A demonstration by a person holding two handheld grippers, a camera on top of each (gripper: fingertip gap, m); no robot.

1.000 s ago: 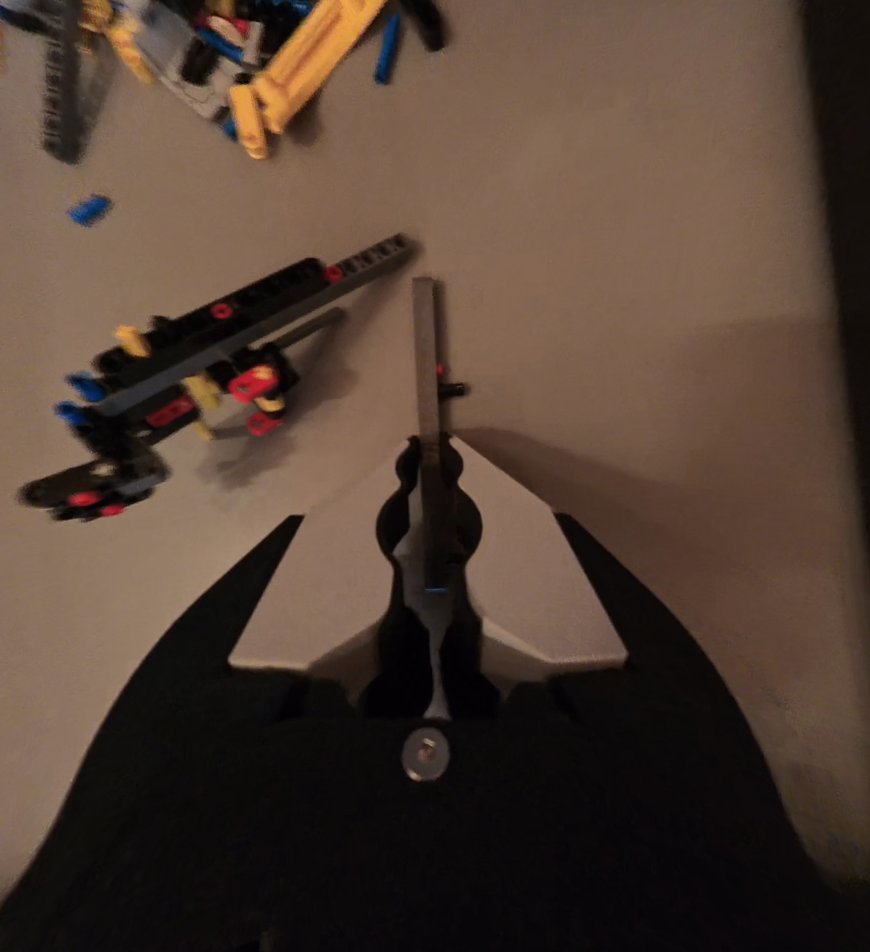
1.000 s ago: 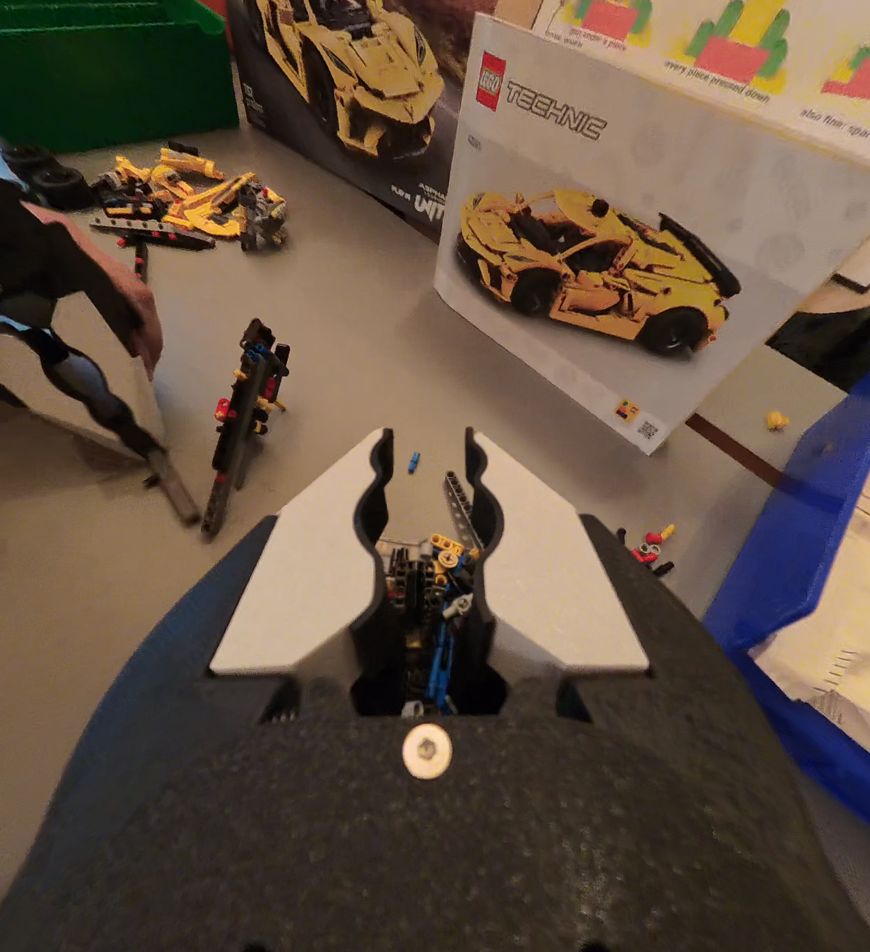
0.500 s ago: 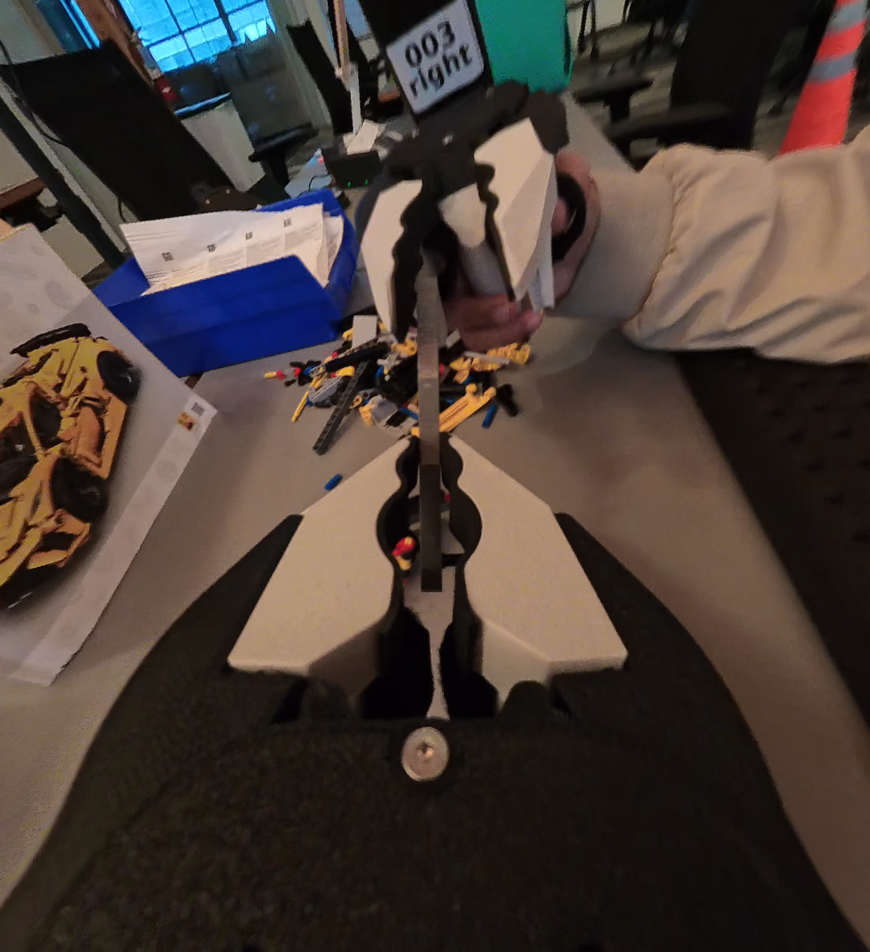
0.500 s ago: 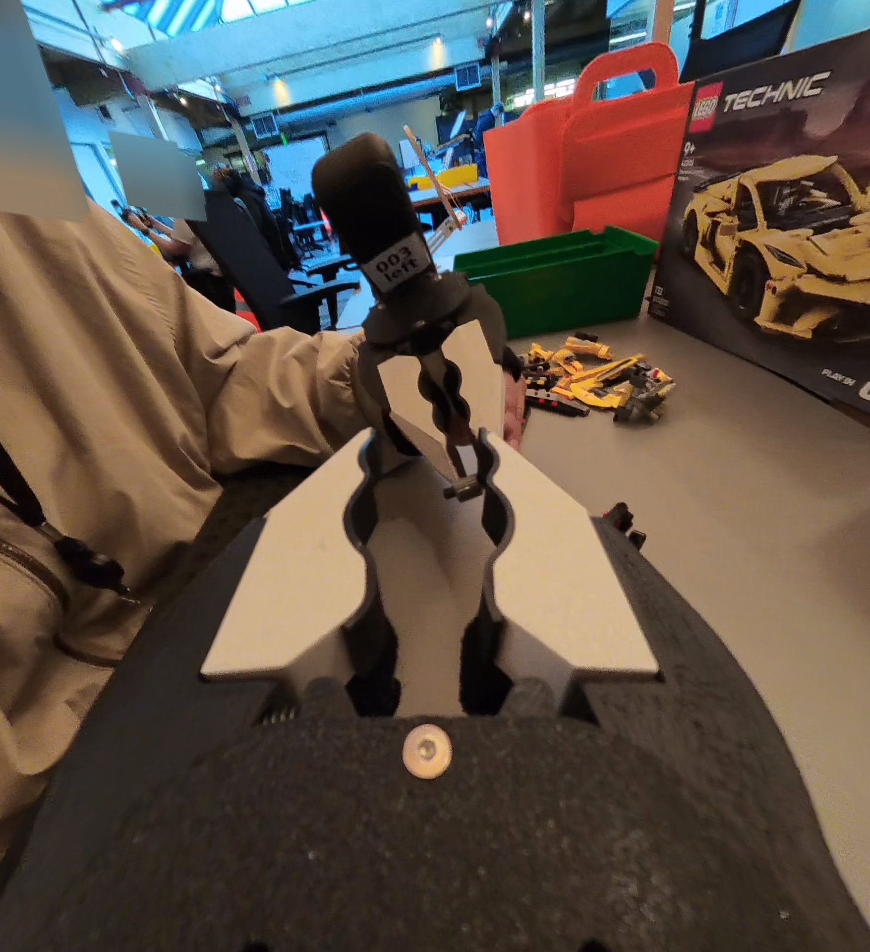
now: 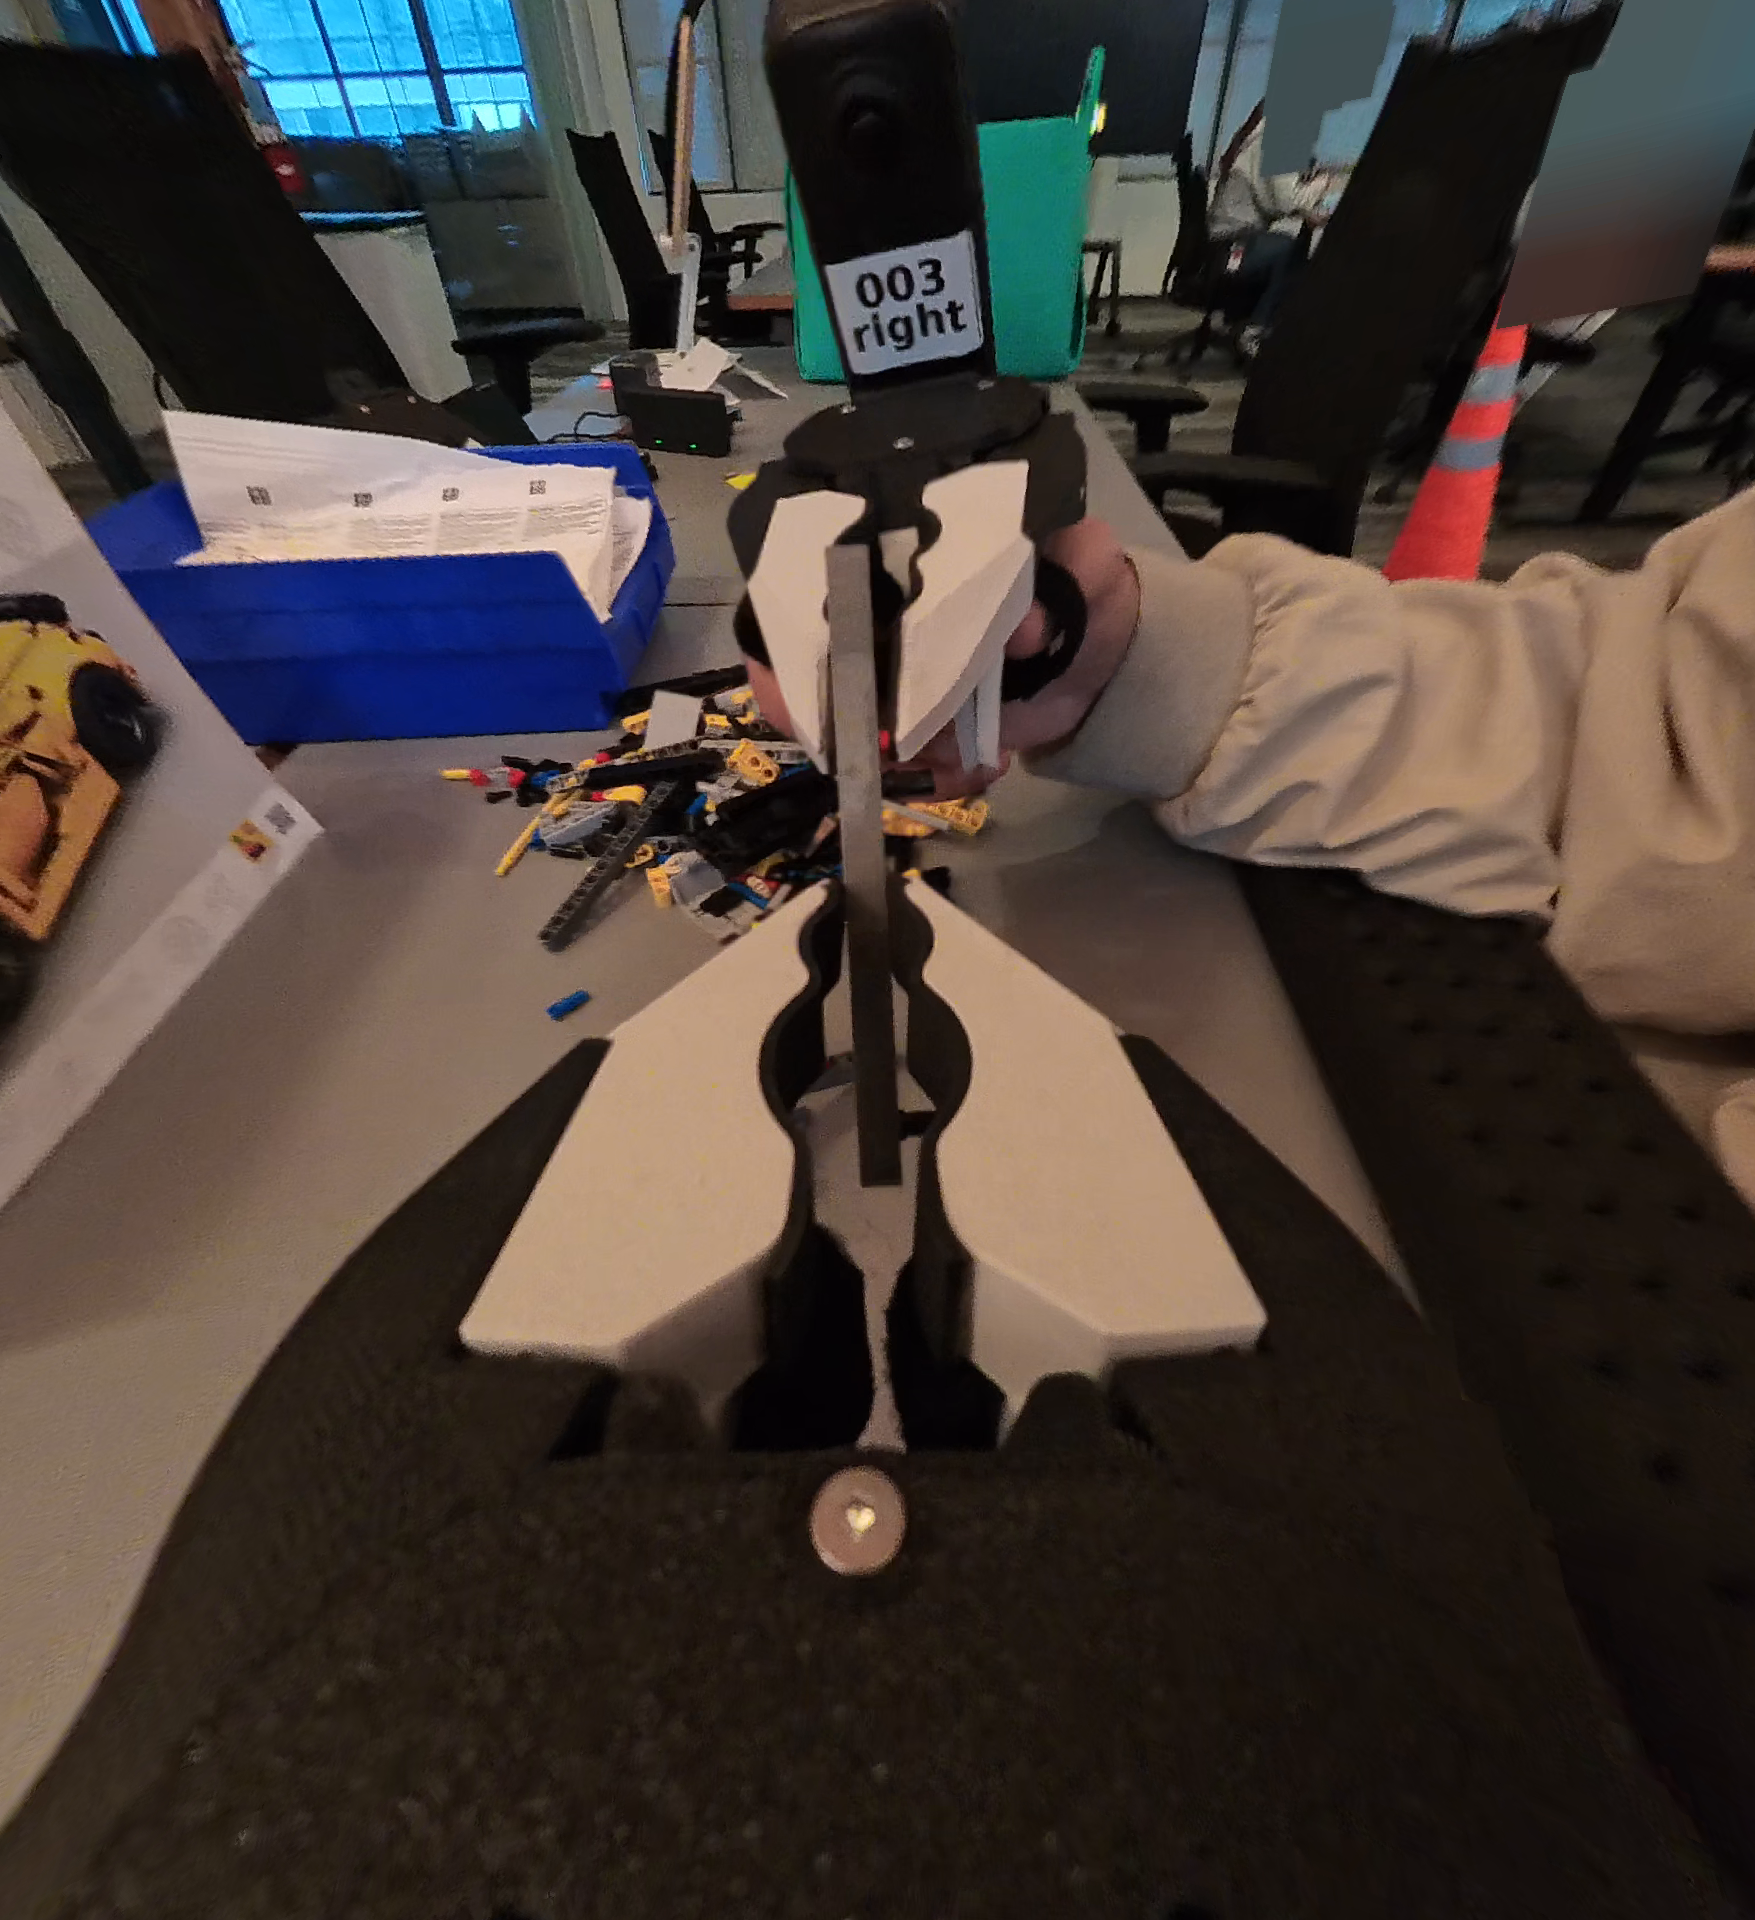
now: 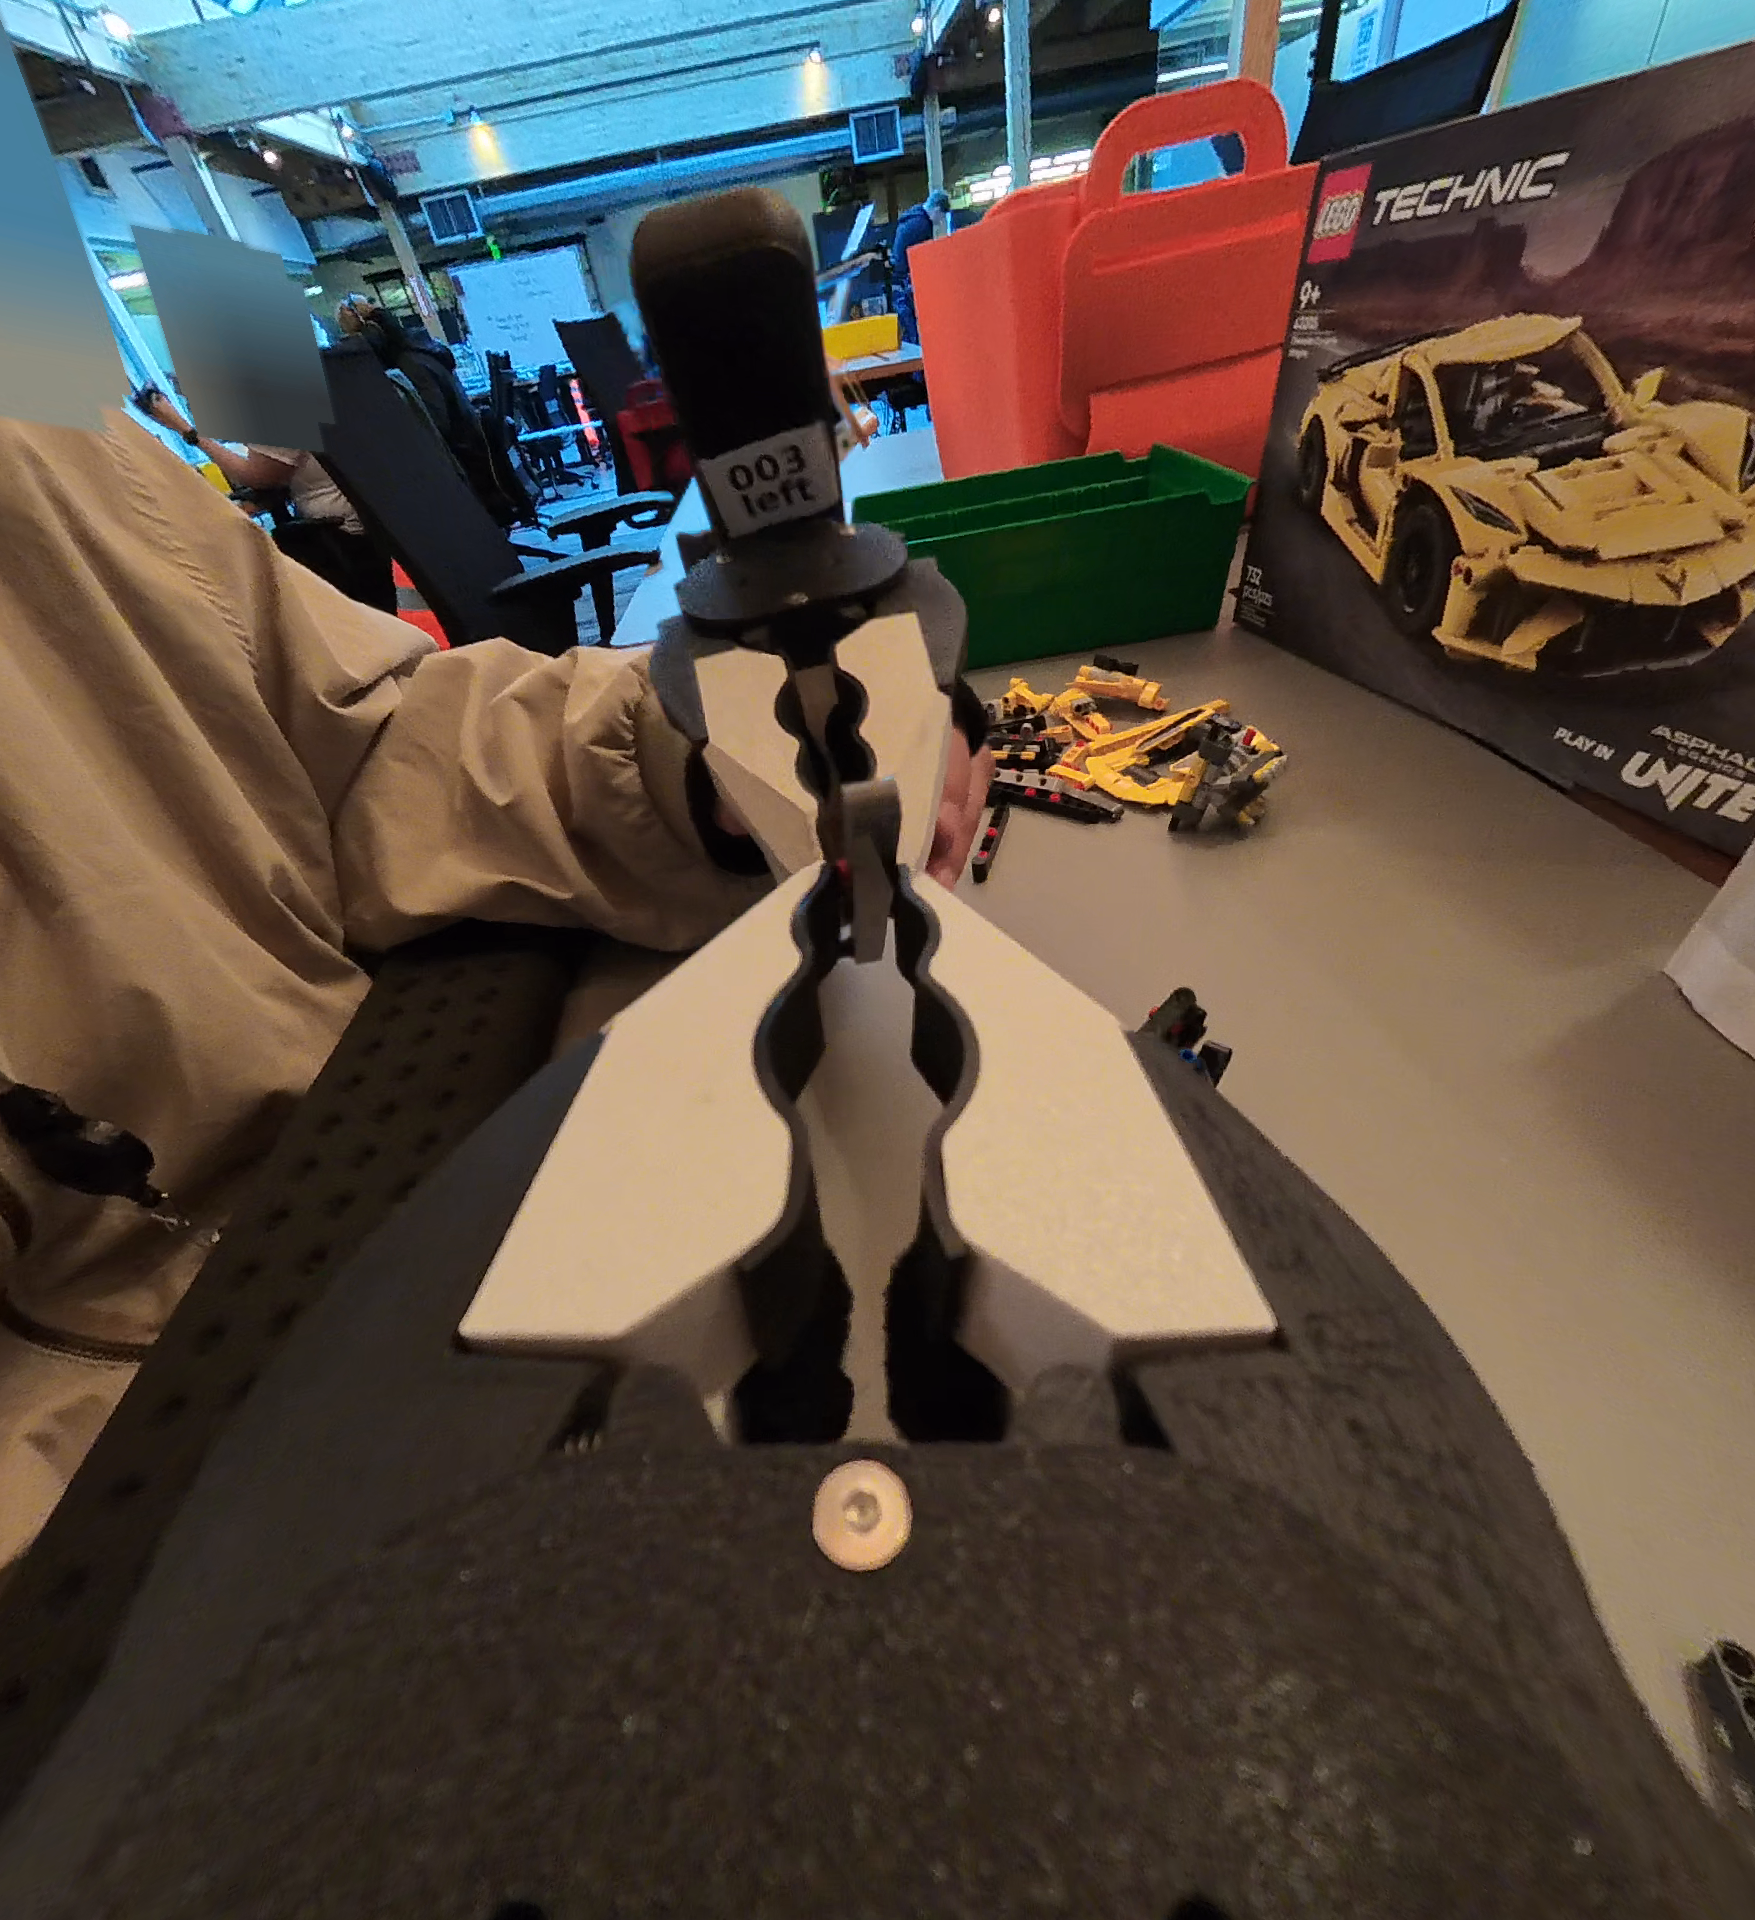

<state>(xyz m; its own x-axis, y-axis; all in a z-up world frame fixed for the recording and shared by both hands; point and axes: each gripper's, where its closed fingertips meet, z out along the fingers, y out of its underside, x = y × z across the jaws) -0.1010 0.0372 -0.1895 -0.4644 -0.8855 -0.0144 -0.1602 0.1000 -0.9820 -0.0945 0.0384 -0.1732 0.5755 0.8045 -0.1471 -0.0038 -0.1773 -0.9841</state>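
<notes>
Holding a long dark grey beam (image 5: 868,935) end-on between the two claws, you are gripping it with the left claw (image 5: 865,904), whose jaws are pressed narrow against its flat sides near the tips. The beam is running straight ahead along that claw's fingers, its long axis pointing away toward the right claw (image 5: 878,665), which is facing back at you above the bench (image 5: 353,1091). In the right wrist view the beam's far end (image 6: 868,883) is sitting between the tips of the right claw (image 6: 860,894), and those jaws are drawn in narrow about it; whether they are truly pinching it or only flanking it, you cannot tell. The left claw (image 6: 831,748) is showing there closed on the same beam, with a small red pin (image 6: 840,864) peeking out beside it.

A loose pile of yellow, black and blue parts (image 5: 707,821) is lying on the bench beneath the right claw, near the blue bin (image 5: 385,655) of papers. Toward the far edge a second cluster of yellow pieces (image 6: 1133,758) is resting before the green bin (image 6: 1060,561) and the printed car box (image 6: 1548,457)
</notes>
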